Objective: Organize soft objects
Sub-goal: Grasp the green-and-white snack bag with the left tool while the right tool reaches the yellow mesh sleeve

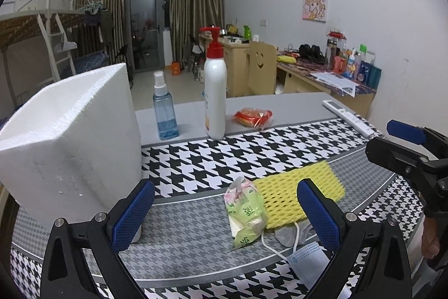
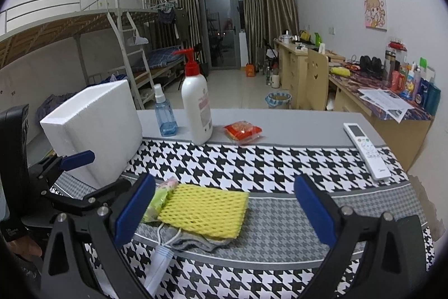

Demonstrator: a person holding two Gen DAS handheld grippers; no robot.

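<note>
**Soft items heaped between two wide-open grippers**

The yellow foam net [image 2: 205, 212] is seen lying flat on the houndstooth cloth [image 2: 280, 159], its long axis running from the left finger of the right gripper [image 2: 225, 210] across toward the right. It is a rectangular mesh sleeve with a diamond-hole texture. A grey sock [image 2: 196, 241] is partly covered by its near edge, and a green tissue pack [image 1: 246, 212] is pressed against its left end, tilted on edge. A blue face mask [image 1: 305, 257] with white ear loops lies nearest, just ahead of the right finger of the left gripper [image 1: 225, 212]. Both grippers are spread wide and nothing is held. A white foam box [image 1: 72, 142] stands left of the left gripper.
</note>
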